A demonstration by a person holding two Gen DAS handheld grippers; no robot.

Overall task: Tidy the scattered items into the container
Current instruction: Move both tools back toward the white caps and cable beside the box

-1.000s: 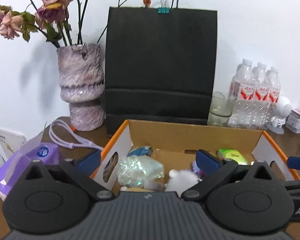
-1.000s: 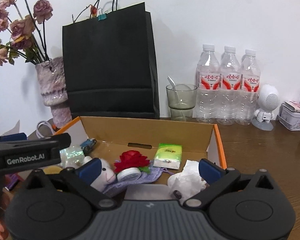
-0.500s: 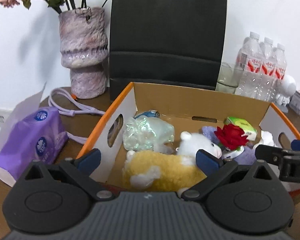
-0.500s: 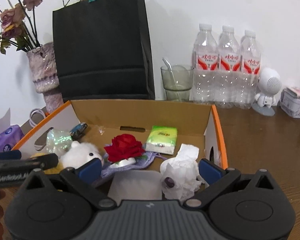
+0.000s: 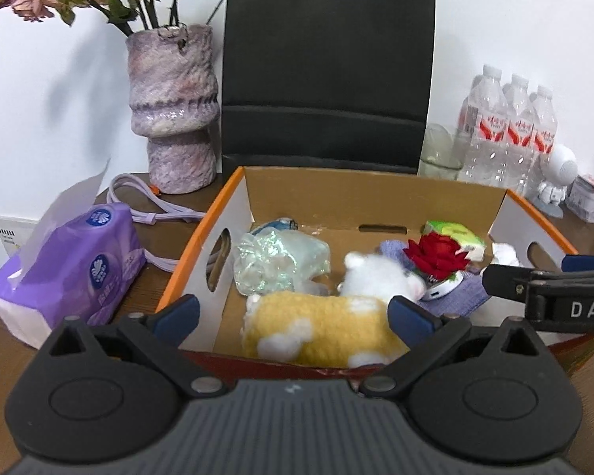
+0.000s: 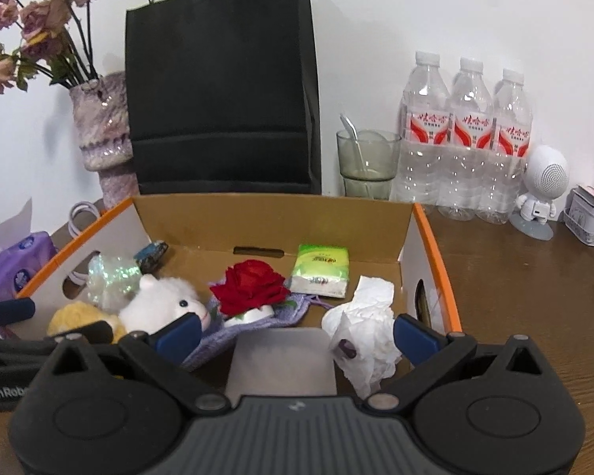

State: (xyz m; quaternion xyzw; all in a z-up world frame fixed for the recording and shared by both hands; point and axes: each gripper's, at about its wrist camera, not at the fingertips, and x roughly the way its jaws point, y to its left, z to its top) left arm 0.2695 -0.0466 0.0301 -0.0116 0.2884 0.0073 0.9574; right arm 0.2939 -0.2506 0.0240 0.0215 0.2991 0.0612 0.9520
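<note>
An orange-rimmed cardboard box (image 5: 217, 213) (image 6: 427, 229) holds a yellow-and-white plush toy (image 5: 320, 328) (image 6: 158, 304), an iridescent plastic bag (image 5: 277, 261), a red rose (image 5: 435, 255) (image 6: 249, 285), a purple knit cloth (image 6: 217, 340), a green tissue packet (image 6: 320, 269) and crumpled white paper (image 6: 368, 328). My left gripper (image 5: 293, 312) is open and empty above the box's near edge, over the plush. My right gripper (image 6: 297, 328) is open and empty above the box's near right part.
A purple tissue pack (image 5: 71, 273) and a lilac cord (image 5: 150, 209) lie left of the box. Behind it stand a vase of dried roses (image 5: 174, 107), a black paper bag (image 5: 328, 67), a glass (image 6: 366, 166), three water bottles (image 6: 467, 142), a white robot figure (image 6: 542, 190) and a tin (image 6: 592, 217).
The left gripper rose and pulled back from the box, leaving the plush toy lying inside. The right gripper drew back slightly. Both stayed open.
</note>
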